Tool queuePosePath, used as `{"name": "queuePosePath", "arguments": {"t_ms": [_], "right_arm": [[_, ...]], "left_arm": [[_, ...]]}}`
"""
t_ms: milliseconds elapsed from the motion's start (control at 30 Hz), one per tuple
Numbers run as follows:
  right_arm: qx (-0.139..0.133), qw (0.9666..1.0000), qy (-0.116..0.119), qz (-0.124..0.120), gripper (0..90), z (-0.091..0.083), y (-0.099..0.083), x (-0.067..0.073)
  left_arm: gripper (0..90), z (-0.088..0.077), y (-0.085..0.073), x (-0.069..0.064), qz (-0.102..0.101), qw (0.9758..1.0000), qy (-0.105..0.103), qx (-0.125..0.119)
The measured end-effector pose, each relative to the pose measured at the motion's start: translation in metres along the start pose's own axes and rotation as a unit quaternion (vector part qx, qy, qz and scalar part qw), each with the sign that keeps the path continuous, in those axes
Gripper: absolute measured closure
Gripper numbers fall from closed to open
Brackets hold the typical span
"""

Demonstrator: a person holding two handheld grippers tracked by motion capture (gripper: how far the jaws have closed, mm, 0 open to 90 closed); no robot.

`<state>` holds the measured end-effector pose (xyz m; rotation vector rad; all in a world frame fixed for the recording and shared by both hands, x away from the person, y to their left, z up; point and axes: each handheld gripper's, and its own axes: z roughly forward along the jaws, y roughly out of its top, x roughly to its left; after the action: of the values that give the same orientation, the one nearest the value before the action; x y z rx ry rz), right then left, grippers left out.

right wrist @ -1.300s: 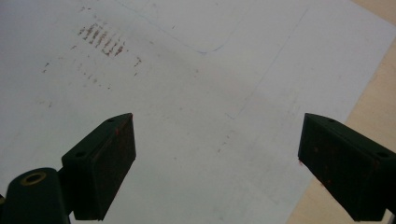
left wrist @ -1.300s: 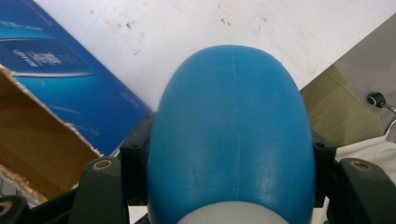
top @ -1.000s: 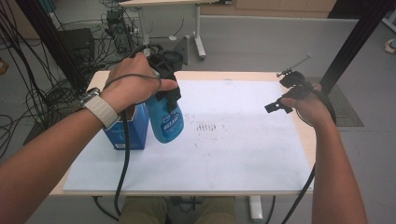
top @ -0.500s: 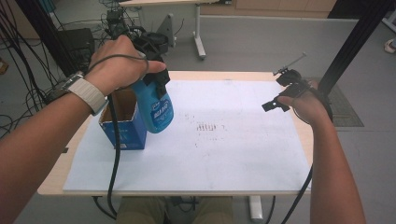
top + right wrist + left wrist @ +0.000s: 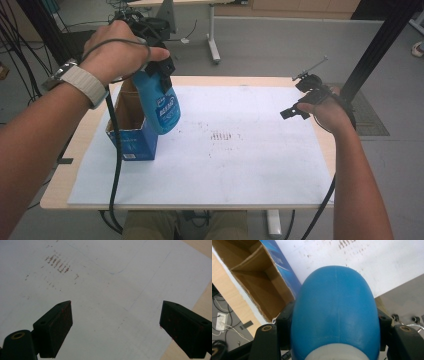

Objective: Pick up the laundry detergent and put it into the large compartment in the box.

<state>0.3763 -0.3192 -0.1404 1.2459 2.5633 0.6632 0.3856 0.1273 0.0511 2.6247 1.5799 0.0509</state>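
From above we count one blue bottle [image 5: 162,106], one open cardboard box [image 5: 131,127], one white sheet [image 5: 240,150]. The left gripper [image 5: 159,64] clamps the bottle, tilted, above the box.

In our left gripper view its smooth blue body [image 5: 335,312] sits pinched between both jaws.

In our right gripper view the right gripper [image 5: 116,327] gapes wide, empty.

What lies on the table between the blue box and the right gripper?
Bare white sheet with faint dark marks, in the high view, between the blue box and the right gripper.
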Motion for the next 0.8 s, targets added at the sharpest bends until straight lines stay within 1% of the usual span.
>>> {"name": "queuePosePath", "arguments": {"t_ms": [33, 67, 100, 233, 333, 367, 433, 467, 500, 533, 600, 633, 667, 800], "right_arm": [[0.002, 1.0, 0.001, 0.0, 11.2, 0.001, 0.0, -0.001], [0.002, 1.0, 0.001, 0.001, 11.2, 0.001, 0.0, -0.002], [0.002, 1.0, 0.001, 0.001, 11.2, 0.001, 0.0, -0.002], [0.001, 1.0, 0.002, 0.0, 11.1, 0.002, 0.0, -0.004], [0.001, 1.0, 0.004, -0.001, 11.1, 0.004, 0.001, -0.005], [0.001, 1.0, 0.004, -0.001, 11.1, 0.004, 0.001, -0.005], [0.001, 1.0, 0.004, -0.002, 11.2, 0.005, 0.002, -0.005], [0.001, 1.0, 0.005, -0.003, 11.2, 0.005, 0.002, -0.006], [0.001, 1.0, 0.006, -0.004, 11.2, 0.007, 0.004, -0.006], [0.002, 1.0, 0.006, -0.004, 11.2, 0.007, 0.005, -0.006], [0.003, 0.9999, 0.007, -0.006, 11.2, 0.009, 0.006, -0.007], [0.004, 0.9999, 0.008, -0.006, 11.2, 0.01, 0.006, -0.007], [0.004, 0.9999, 0.008, -0.006, 11.2, 0.01, 0.006, -0.007], [0.003, 0.9999, 0.011, -0.009, 11.1, 0.012, 0.008, -0.008]], "left_arm": [[38.3, -0.002, -0.001, 0.002, -0.002, 1.0, 0.0, -0.002], [38.3, -0.005, -0.001, 0.006, -0.012, 0.9999, -0.002, -0.003], [38.3, -0.005, -0.001, 0.006, -0.012, 0.9999, -0.002, -0.003], [38.3, -0.01, -0.001, 0.011, -0.023, 0.9997, 0.002, -0.004], [38.3, -0.013, -0.001, 0.018, -0.034, 0.9994, 0.003, 0.0], [38.2, -0.013, -0.001, 0.018, -0.034, 0.9994, 0.003, 0.0], [38.3, -0.013, -0.002, 0.022, -0.043, 0.9991, 0.003, -0.001], [38.3, -0.014, -0.002, 0.024, -0.043, 0.9991, 0.004, 0.0], [38.3, -0.014, -0.003, 0.026, -0.049, 0.9988, 0.002, -0.001], [38.3, -0.015, -0.005, 0.033, -0.062, 0.9981, -0.001, -0.004], [38.3, -0.016, -0.005, 0.035, -0.065, 0.9979, -0.001, -0.003], [38.2, -0.016, -0.007, 0.039, -0.077, 0.997, 0.0, -0.004], [38.3, -0.016, -0.007, 0.039, -0.077, 0.997, 0.0, -0.004], [38.2, -0.018, -0.009, 0.048, -0.092, 0.9957, 0.002, -0.005]]}}
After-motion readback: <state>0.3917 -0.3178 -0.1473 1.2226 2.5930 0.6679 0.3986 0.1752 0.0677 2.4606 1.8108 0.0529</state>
